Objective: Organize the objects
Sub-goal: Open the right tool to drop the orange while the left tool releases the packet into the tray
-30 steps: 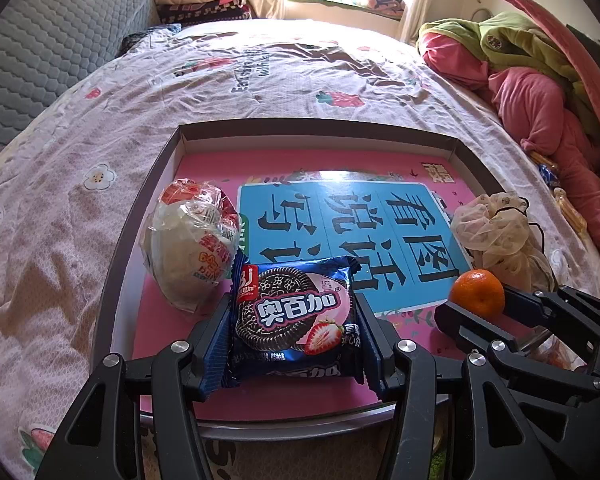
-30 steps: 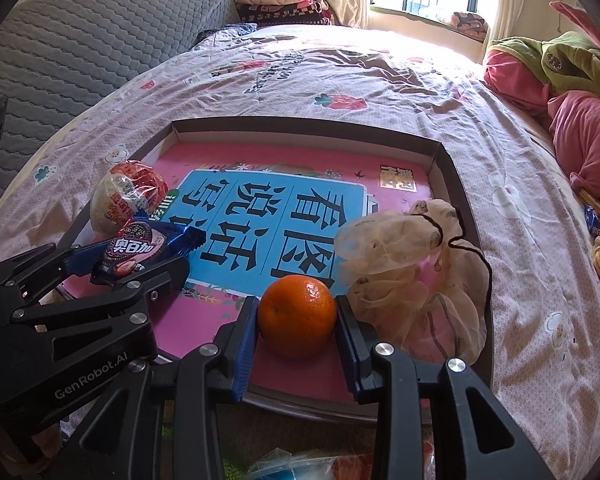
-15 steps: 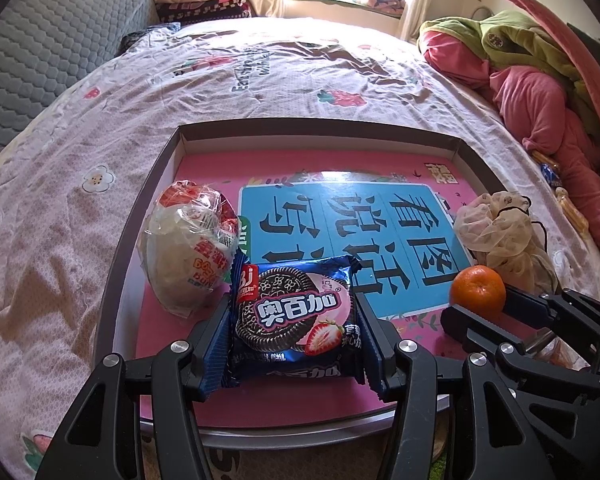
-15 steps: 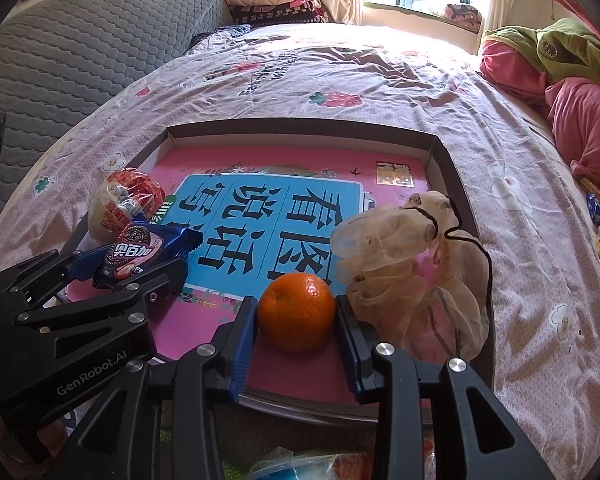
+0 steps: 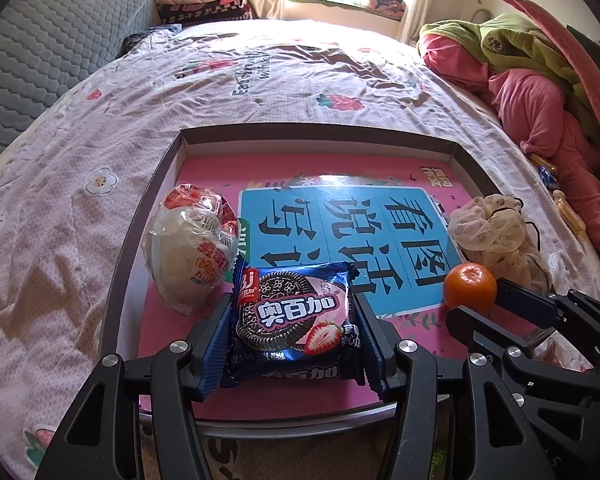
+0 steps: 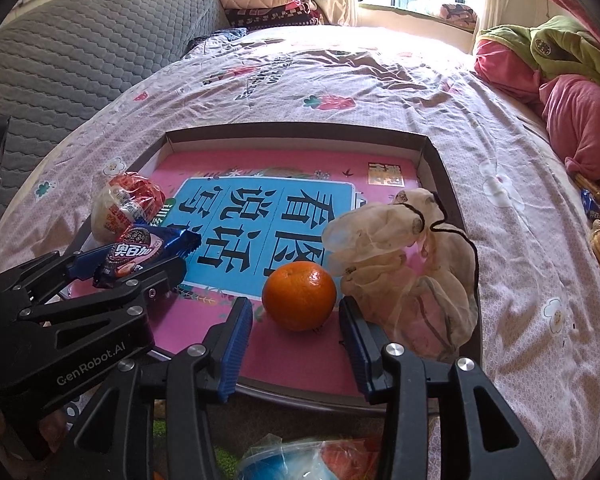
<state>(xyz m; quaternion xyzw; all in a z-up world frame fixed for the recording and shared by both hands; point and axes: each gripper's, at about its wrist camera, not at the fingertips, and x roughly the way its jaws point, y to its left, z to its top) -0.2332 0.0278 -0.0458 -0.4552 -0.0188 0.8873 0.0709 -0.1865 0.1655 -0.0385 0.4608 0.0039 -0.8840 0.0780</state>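
1. My left gripper (image 5: pixel 292 336) is clamped on the cookie packet (image 5: pixel 294 316), pads pressing both short sides, at the tray's (image 5: pixel 148 216) near-left area.
2. Packet judged light, crinkly, slippery film; the cookies inside are brittle, so squeeze gently and hold at the side seams.
3. My right gripper (image 6: pixel 296 344) has its jaws apart, a gap showing on both sides of the orange (image 6: pixel 300 295), which sits on the tray floor near the near-right edge.
4. Orange judged firm, round, prone to rolling; grip across its widest part.
5. Both grippers sit low and level at the tray's near edge, pointing at the far edge.
6. Wrapped bun (image 5: pixel 192 248) lies at the left edge, mesh bag (image 6: pixel 404 264) at the right edge, just beside the orange.
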